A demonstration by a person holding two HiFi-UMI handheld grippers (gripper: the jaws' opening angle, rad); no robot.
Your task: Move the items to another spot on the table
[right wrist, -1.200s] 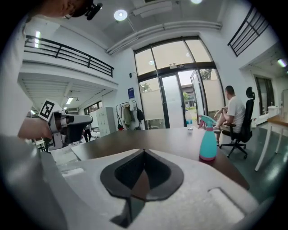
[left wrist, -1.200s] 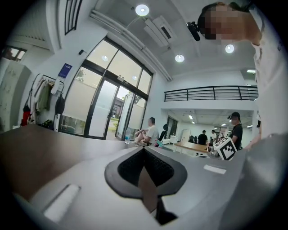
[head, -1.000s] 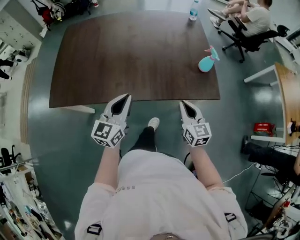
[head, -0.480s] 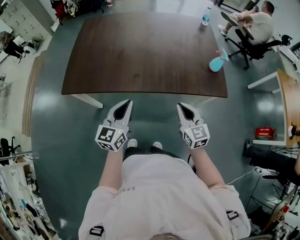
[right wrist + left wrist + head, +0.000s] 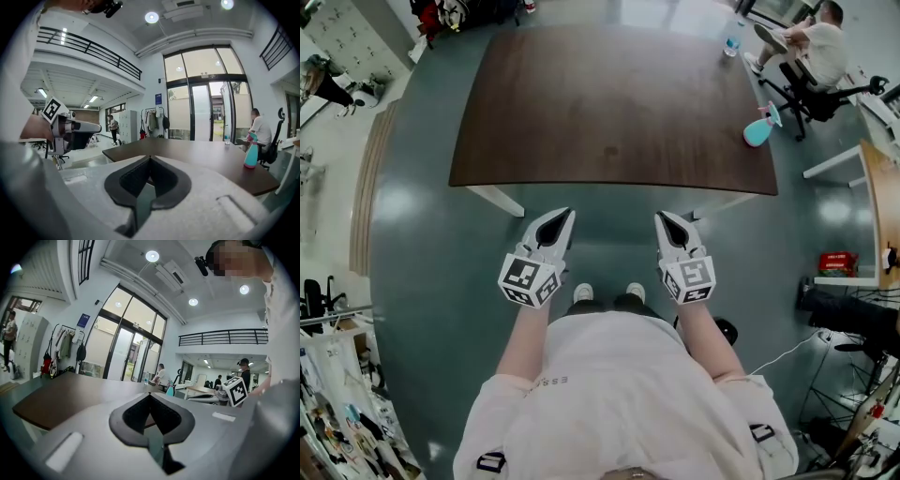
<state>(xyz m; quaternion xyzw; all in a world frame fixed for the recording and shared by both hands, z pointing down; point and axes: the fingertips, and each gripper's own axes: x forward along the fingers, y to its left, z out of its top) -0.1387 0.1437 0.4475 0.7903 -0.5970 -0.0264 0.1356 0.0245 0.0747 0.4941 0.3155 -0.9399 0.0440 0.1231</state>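
A teal spray bottle with a pink trigger stands near the right edge of the dark wooden table; it also shows in the right gripper view as the spray bottle. A clear water bottle stands at the table's far right corner. My left gripper and right gripper hang side by side over the floor, short of the table's near edge. Both are shut with nothing between the jaws, as the left gripper and right gripper views show.
A person sits on an office chair beyond the table's far right corner. Another desk stands at the right, with a red box on the floor near it. Coats hang at the back left. My feet stand on the grey-green floor.
The table has slid further from me in the head view as I stepped back. Both grippers stay shut and side by side.
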